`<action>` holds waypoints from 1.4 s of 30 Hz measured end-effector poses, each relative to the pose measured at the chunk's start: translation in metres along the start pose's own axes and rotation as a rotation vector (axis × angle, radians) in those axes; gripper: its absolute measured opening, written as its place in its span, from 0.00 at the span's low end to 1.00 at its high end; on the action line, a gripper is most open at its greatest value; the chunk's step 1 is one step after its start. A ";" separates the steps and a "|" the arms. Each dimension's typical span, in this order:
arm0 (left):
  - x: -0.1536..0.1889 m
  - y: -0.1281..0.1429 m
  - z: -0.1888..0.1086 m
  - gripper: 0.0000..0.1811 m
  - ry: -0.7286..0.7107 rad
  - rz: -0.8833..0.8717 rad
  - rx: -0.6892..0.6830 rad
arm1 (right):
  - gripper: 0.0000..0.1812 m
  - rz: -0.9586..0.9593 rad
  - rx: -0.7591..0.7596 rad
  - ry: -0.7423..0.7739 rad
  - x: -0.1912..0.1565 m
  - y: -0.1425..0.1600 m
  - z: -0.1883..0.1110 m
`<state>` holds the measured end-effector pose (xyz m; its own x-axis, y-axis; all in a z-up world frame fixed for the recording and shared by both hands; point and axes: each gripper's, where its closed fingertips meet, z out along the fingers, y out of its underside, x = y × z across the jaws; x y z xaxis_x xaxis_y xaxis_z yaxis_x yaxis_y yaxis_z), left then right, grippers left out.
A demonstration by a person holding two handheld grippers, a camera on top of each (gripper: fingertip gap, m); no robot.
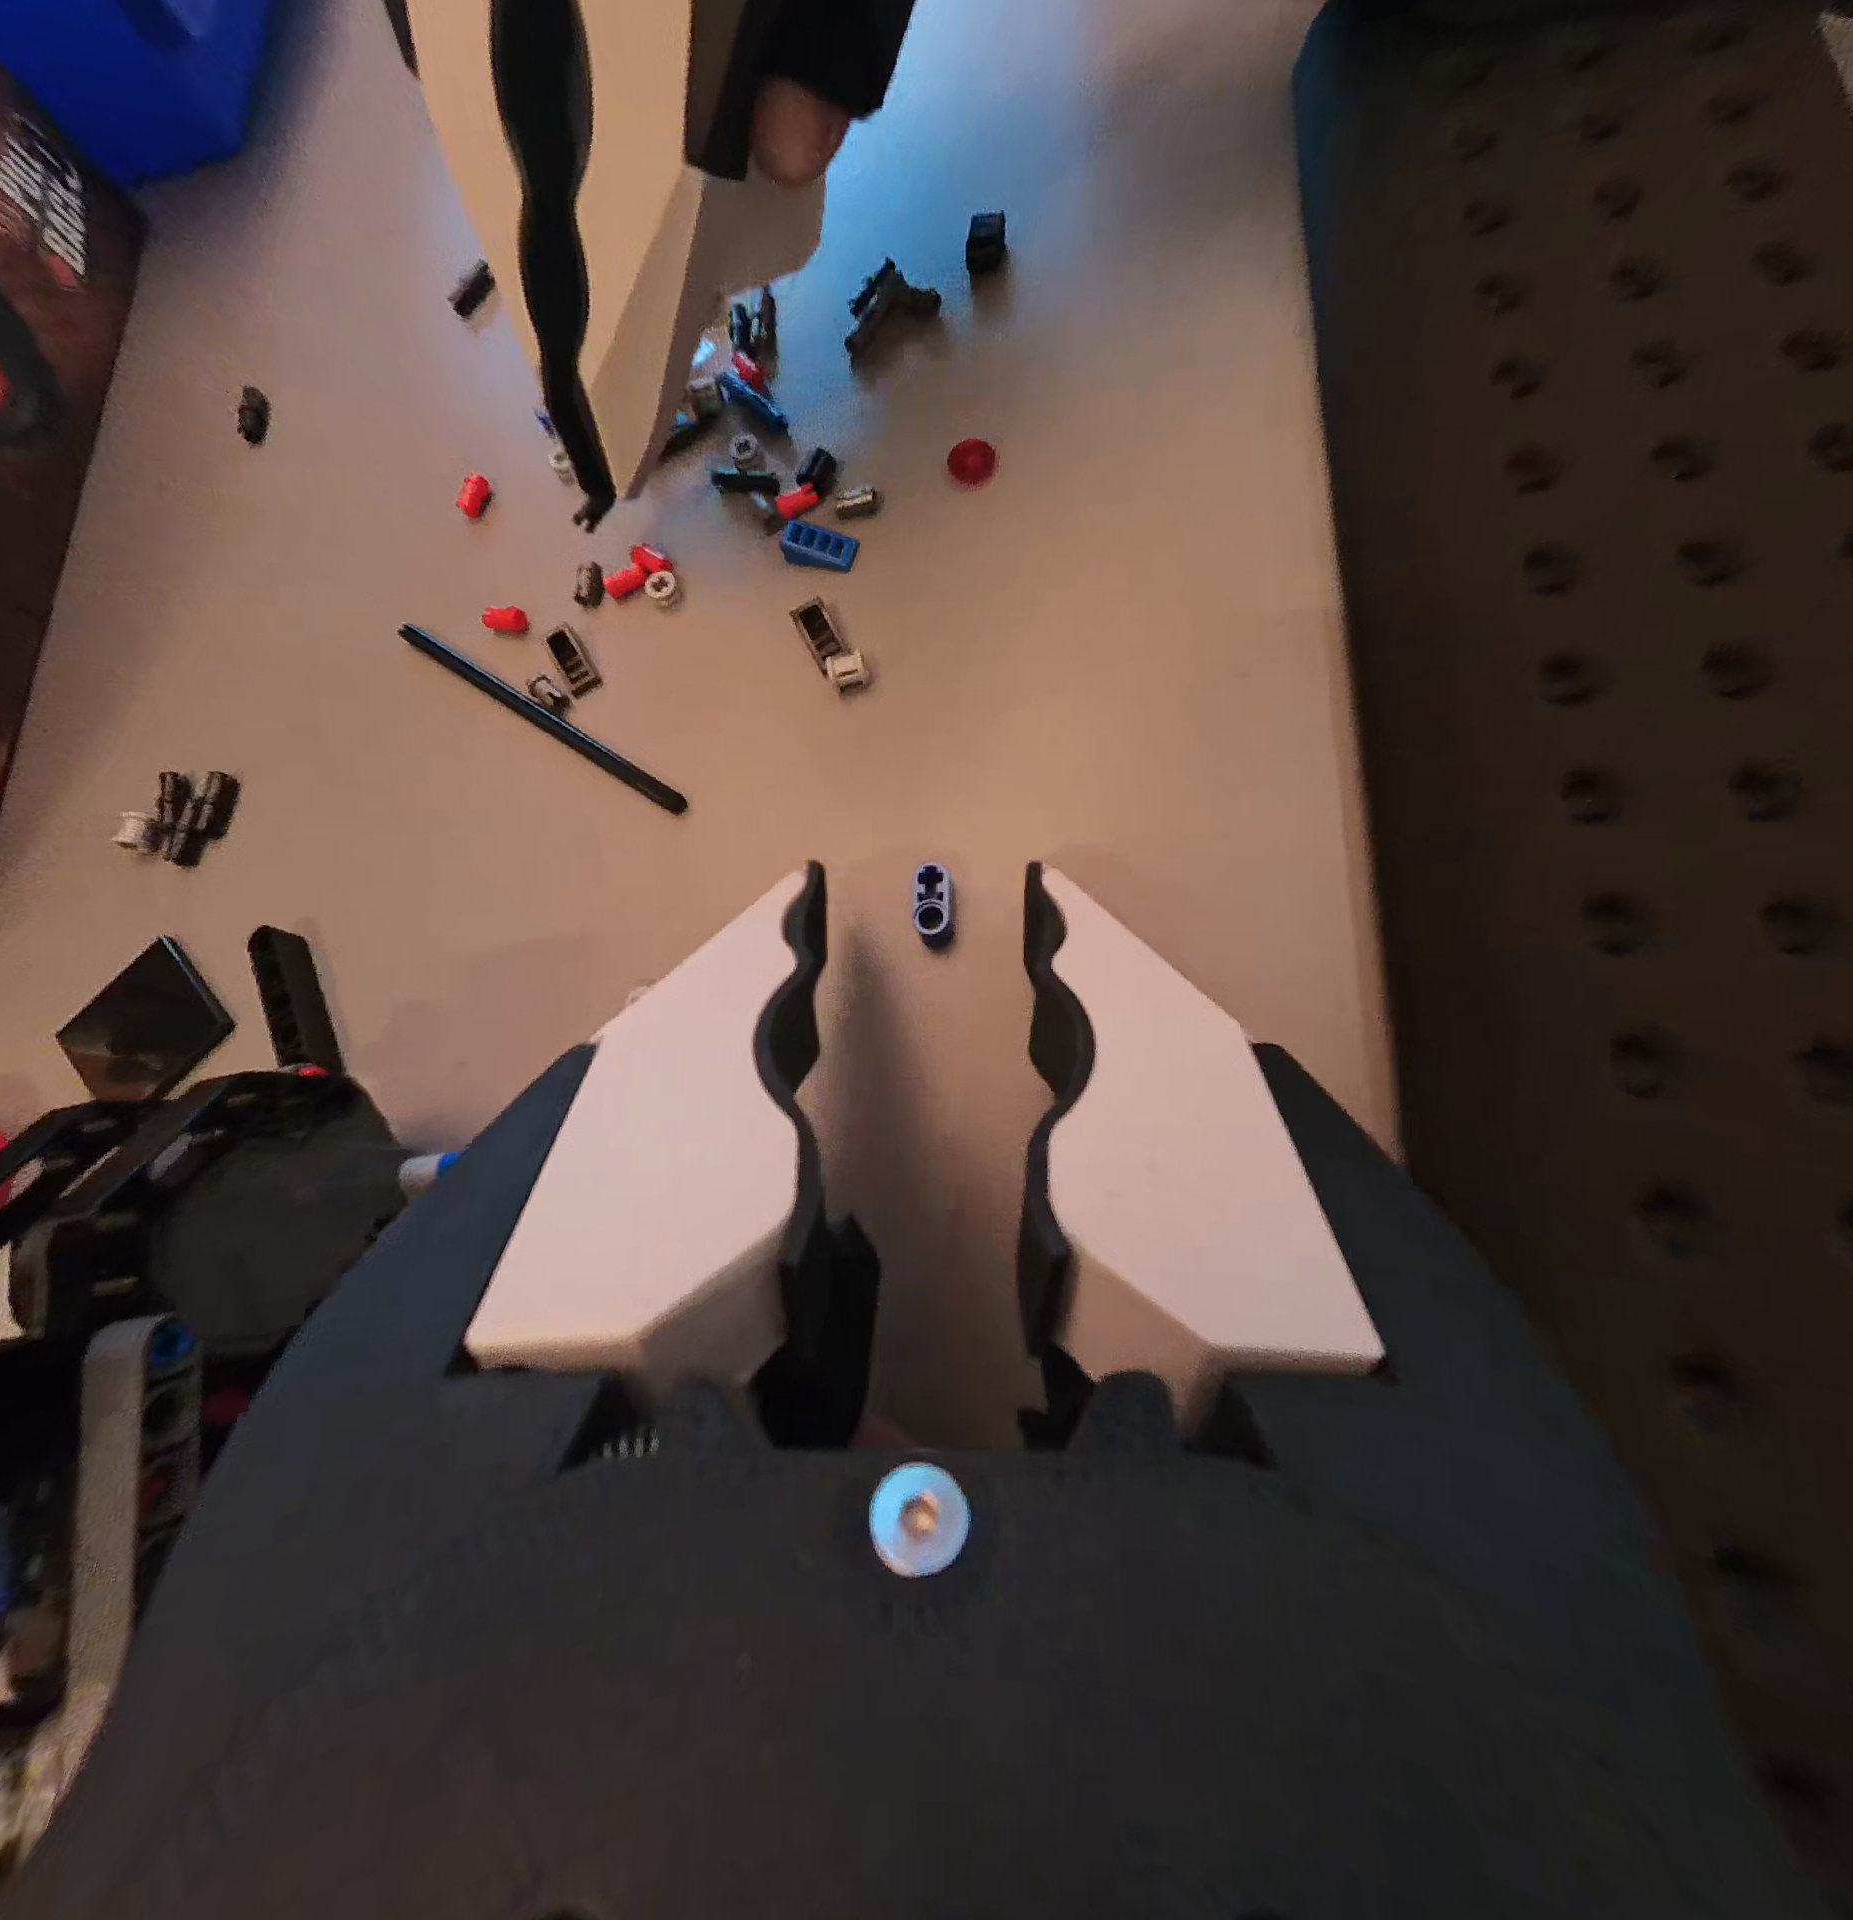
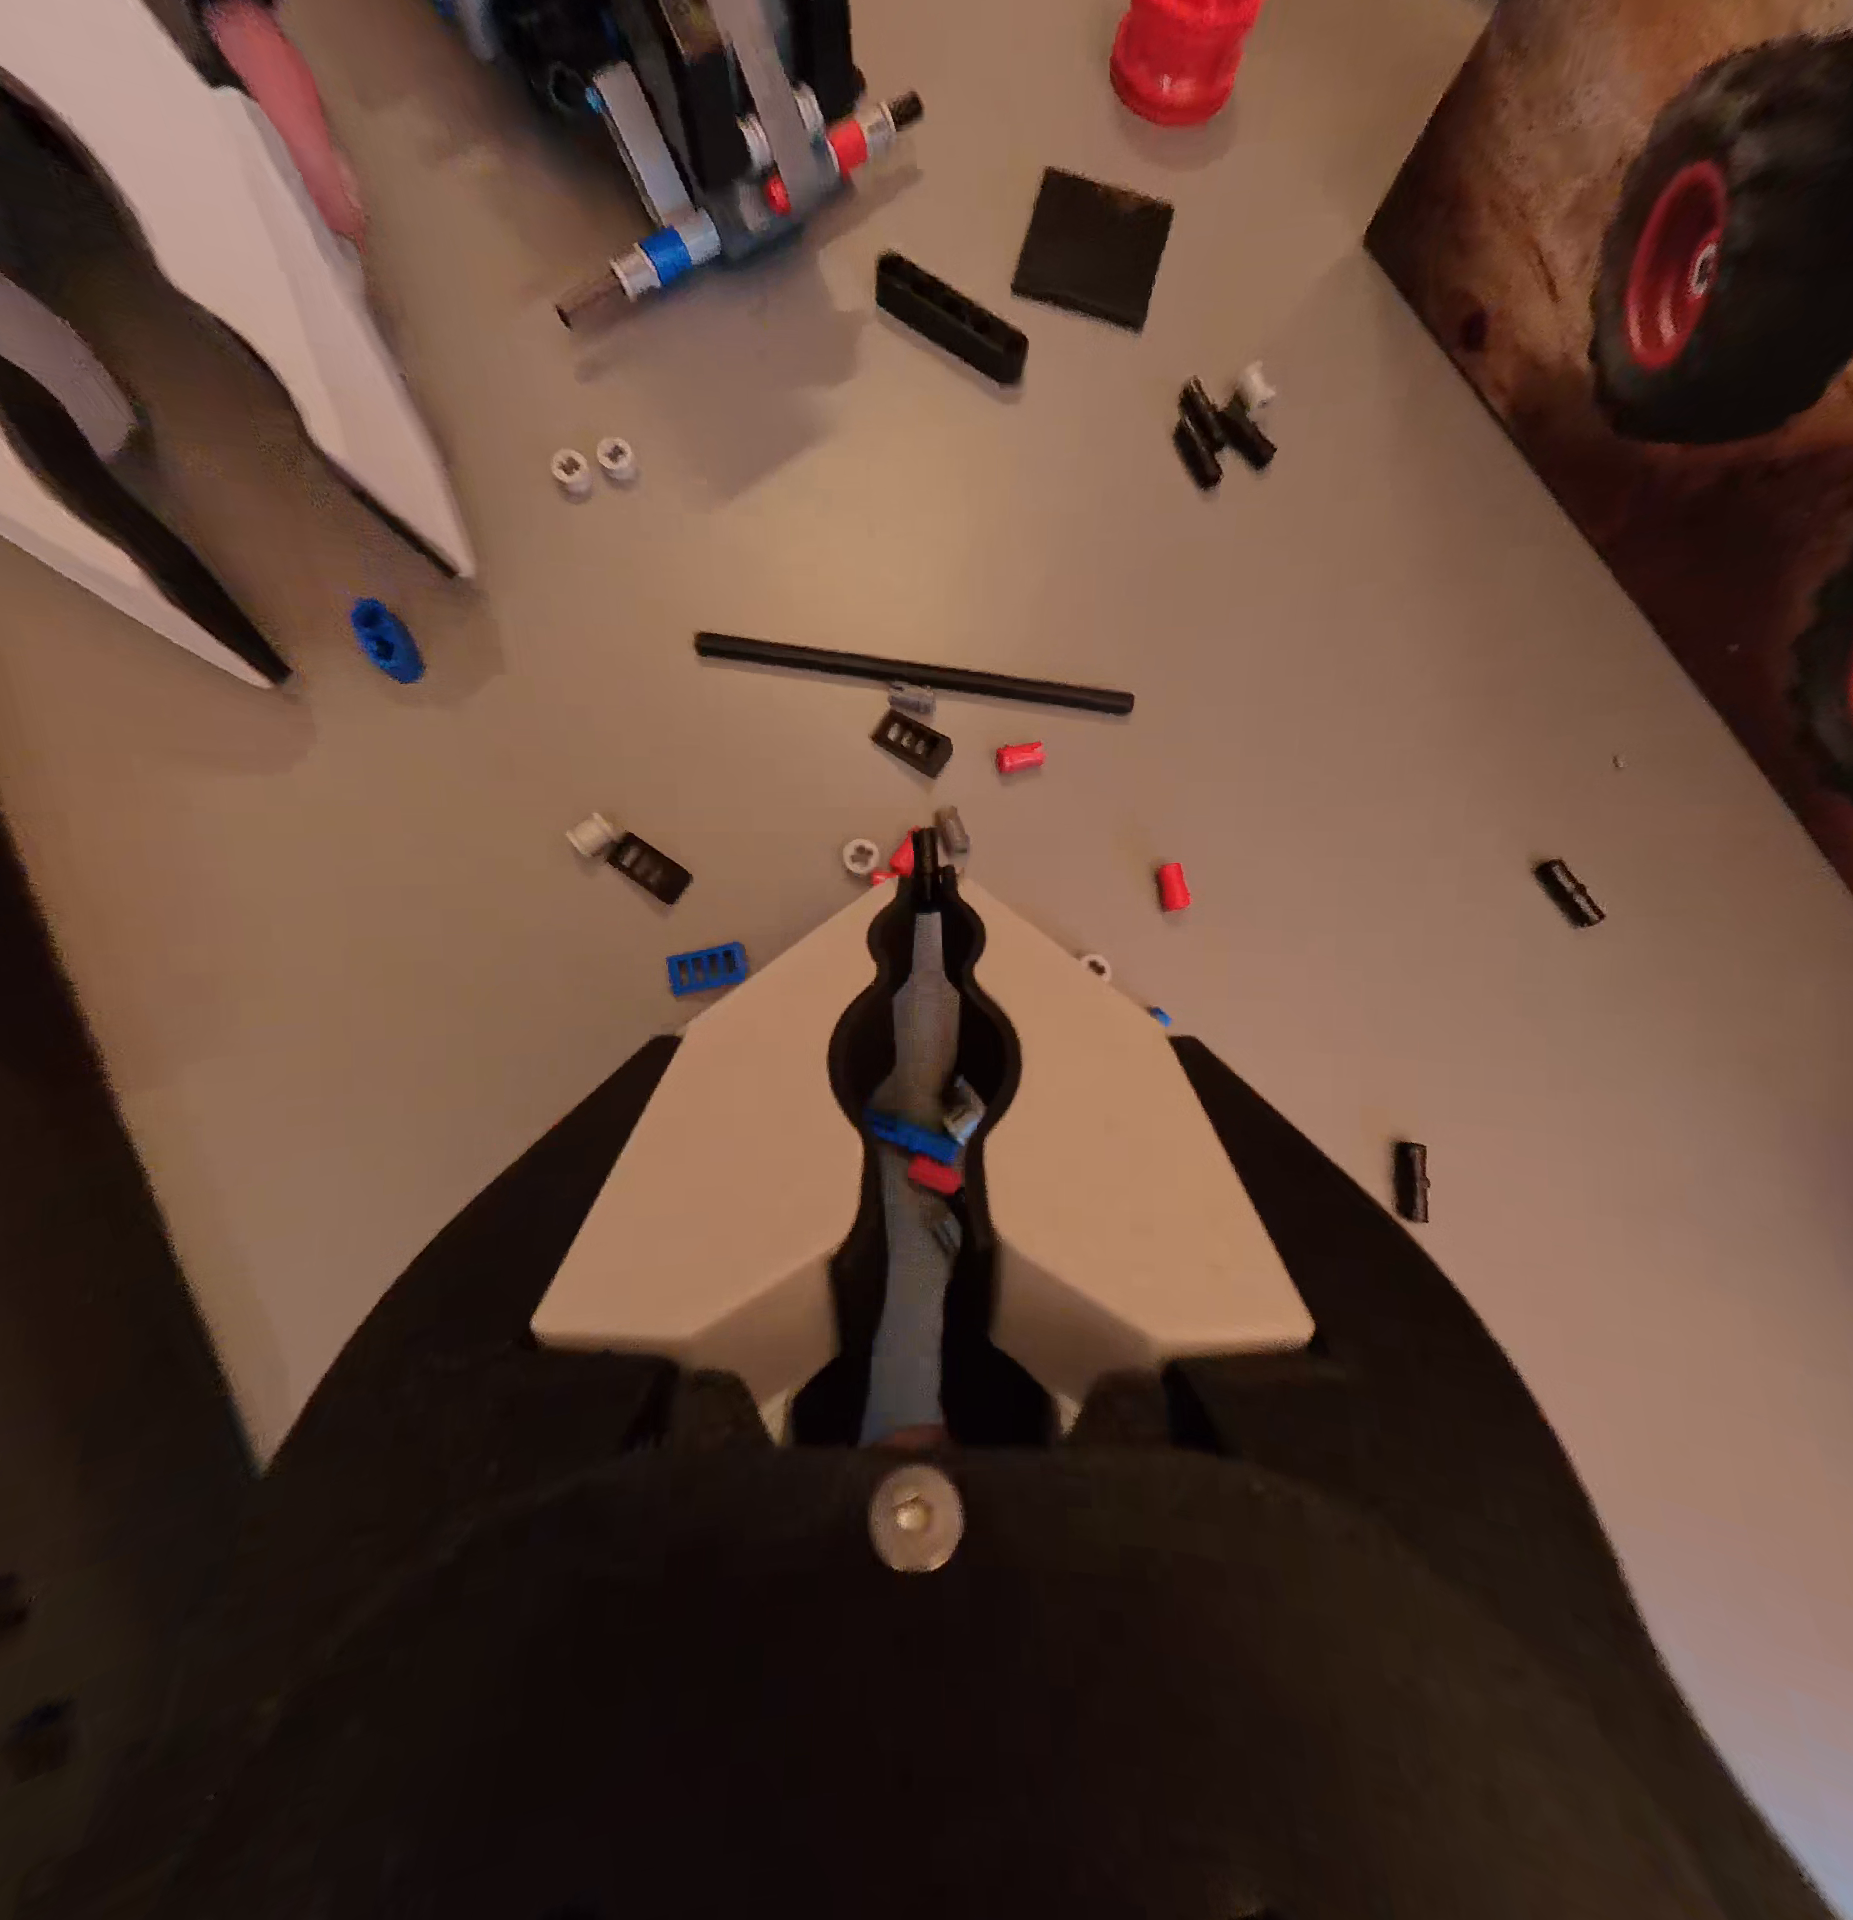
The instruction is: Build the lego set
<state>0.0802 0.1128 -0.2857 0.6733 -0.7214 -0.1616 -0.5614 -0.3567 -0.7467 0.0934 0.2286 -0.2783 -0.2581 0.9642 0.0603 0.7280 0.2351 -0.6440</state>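
Directly ahead in the left wrist view, the left gripper (image 1: 924, 883) has its jaws spread wide, holding nothing, above the pale tabletop (image 1: 1109, 727); a small dark-blue two-hole plastic connector (image 1: 934, 906) lies flat between the fingertips, its long axis running along the fingers. Bare table surrounds it, with a dark dimpled mat (image 1: 1628, 831) along the right edge. Farther off, a long thin black axle rod (image 1: 543, 719) lies diagonally before scattered red, black and blue pieces. In the right wrist view, the right gripper (image 2: 930, 883) is pressed together on a small black pin (image 2: 928, 857) that points forward out of the tips. Only this view shows the partly built grey-and-black model (image 2: 714, 125) at the far edge, and the rod lying crosswise. The connector sits beside the left gripper's tips, open table around it.
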 end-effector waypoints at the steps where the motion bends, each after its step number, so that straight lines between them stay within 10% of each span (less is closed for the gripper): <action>1: -0.003 -0.002 -0.002 0.22 -0.020 -0.001 0.010 | 0.01 -0.007 0.015 -0.004 -0.004 -0.005 -0.003; 18: -0.044 -0.059 -0.061 0.14 -0.468 0.252 0.257 | 0.01 0.000 0.340 -0.291 -0.082 -0.101 -0.037; 42: -0.042 -0.074 -0.076 0.03 -0.648 0.460 0.220 | 0.01 0.092 0.416 -0.386 -0.093 -0.122 -0.042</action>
<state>0.0569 0.1240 -0.1746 0.5807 -0.2575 -0.7723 -0.7872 0.0644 -0.6134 0.0549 0.1156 -0.1731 -0.4759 0.8454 -0.2424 0.4669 0.0093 -0.8843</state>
